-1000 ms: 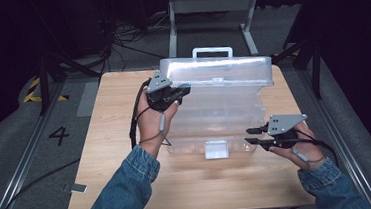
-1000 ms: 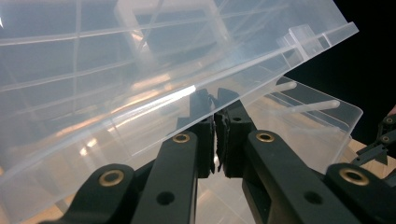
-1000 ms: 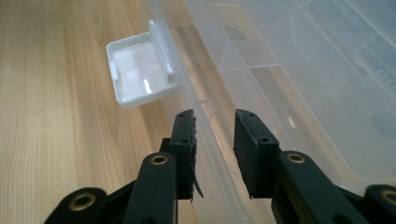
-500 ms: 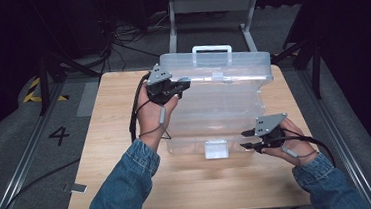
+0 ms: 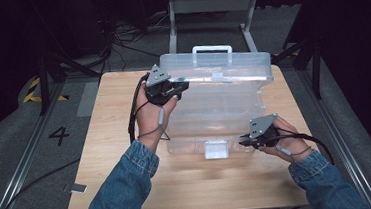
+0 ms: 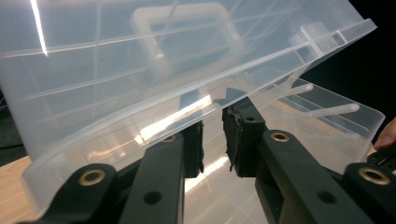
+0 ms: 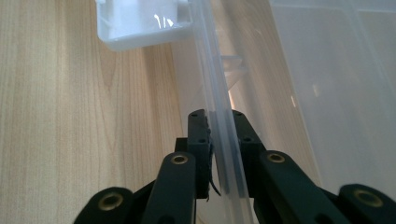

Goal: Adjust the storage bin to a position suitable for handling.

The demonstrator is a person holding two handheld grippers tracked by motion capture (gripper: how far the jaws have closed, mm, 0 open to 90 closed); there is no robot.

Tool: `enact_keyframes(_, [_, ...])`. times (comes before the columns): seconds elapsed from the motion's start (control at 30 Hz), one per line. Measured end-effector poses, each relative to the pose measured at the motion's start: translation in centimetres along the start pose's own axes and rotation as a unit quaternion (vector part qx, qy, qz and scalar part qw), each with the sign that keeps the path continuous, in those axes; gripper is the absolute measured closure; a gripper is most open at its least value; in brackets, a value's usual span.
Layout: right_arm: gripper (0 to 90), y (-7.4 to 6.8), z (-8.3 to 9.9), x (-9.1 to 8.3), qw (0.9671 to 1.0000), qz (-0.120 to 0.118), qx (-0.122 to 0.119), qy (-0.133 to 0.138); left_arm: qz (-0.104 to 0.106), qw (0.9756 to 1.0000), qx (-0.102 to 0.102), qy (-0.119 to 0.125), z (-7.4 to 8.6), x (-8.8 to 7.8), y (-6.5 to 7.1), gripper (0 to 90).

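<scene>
Clear plastic case stands open on a wooden surface.

The case is a large see-through storage box with moulded dividers, lying near the middle of the light wooden surface. Its lid is raised at the far side, tilted up and back, with a white carry handle at its top edge. A frosted white latch sits at the middle of the near rim, flat on the wood. The base lies level; in the right gripper view its thin front rim runs away as a double edge of clear plastic, with the latch beside it.
</scene>
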State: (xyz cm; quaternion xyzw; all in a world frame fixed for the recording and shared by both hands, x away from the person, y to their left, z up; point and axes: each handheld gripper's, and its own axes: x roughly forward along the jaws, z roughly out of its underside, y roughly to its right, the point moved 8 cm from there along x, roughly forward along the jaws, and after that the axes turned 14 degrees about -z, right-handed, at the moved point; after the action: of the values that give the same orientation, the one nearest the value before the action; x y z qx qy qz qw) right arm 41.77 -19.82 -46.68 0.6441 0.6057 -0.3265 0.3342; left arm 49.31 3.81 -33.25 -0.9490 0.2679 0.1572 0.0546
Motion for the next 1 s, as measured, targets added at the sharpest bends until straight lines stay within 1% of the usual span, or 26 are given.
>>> enact_keyframes(0.07, [82.1,0.0,0.0,0.0,1.0000,-0.004,-0.001,0.007,-0.002,1.0000,-0.002,-0.003,0.2,-0.1,-0.1,74.1])
enact_keyframes(0.13, [82.2,0.0,0.1,0.0,1.0000,-0.005,-0.001,0.008,-0.006,1.0000,-0.002,-0.002,0.2,0.0,-0.1,71.0])
enact_keyframes(0.17, [82.3,0.0,0.1,0.0,0.9999,-0.007,-0.002,0.010,-0.011,0.9999,0.002,-0.001,0.3,0.0,-0.2,71.0])
enact_keyframes(0.2, [82.4,0.0,0.1,0.0,0.9999,-0.008,-0.003,0.012,-0.016,0.9999,0.001,-0.005,0.5,-0.2,-0.3,69.0])
enact_keyframes(0.23, [82.4,0.0,0.1,0.0,0.9999,-0.009,-0.003,0.014,-0.020,0.9998,-0.001,-0.004,0.5,-0.2,-0.5,66.9])
enact_keyframes(0.33, [82.7,0.0,0.1,0.0,0.9998,-0.011,-0.001,0.017,-0.030,0.9995,-0.008,-0.001,0.6,-0.6,-1.0,66.9])
enact_keyframes(0.37, [82.8,0.0,0.1,-0.1,0.9998,-0.012,0.000,0.018,-0.036,0.9993,-0.010,-0.002,0.7,-0.8,-1.2,66.9])
enact_keyframes(0.4, [82.8,0.0,0.1,-0.1,0.9997,-0.013,0.000,0.019,-0.051,0.9986,-0.010,0.001,0.8,-1.0,-1.4,66.7])
enact_keyframes(0.43, [82.8,0.0,0.1,-0.1,0.9997,-0.013,0.000,0.021,-0.056,0.9984,-0.010,0.000,0.9,-1.1,-1.6,65.3])
enact_keyframes(0.5, [82.8,-0.1,0.1,0.0,0.9996,-0.014,0.000,0.023,-0.060,0.9979,-0.022,-0.005,1.1,-1.2,-1.7,66.3])
enact_keyframes(0.6, [82.8,-0.1,0.1,0.0,0.9996,-0.014,0.001,0.024,-0.075,0.9969,-0.018,-0.016,1.6,-1.3,-1.8,66.7])
enact_keyframes(0.7, [82.8,0.0,0.1,-0.1,0.9995,-0.013,0.000,0.029,-0.077,0.9966,-0.021,-0.020,1.8,-1.4,-1.7,67.2])
enact_keyframes(0.77, [82.9,0.0,0.1,-0.1,0.9994,-0.013,0.000,0.032,-0.078,0.9966,-0.016,-0.023,2.0,-1.6,-1.8,67.6])
enact_keyframes(0.87, [82.9,-0.1,0.1,-0.1,0.9994,-0.013,0.000,0.033,-0.079,0.9963,-0.015,-0.031,2.1,-1.7,-1.8,68.2])
enact_keyframes(1.0, [82.9,-0.1,0.2,-0.1,0.9992,-0.012,0.003,0.039,-0.080,0.9963,-0.009,-0.029,2.1,-1.6,-1.9,68.4])
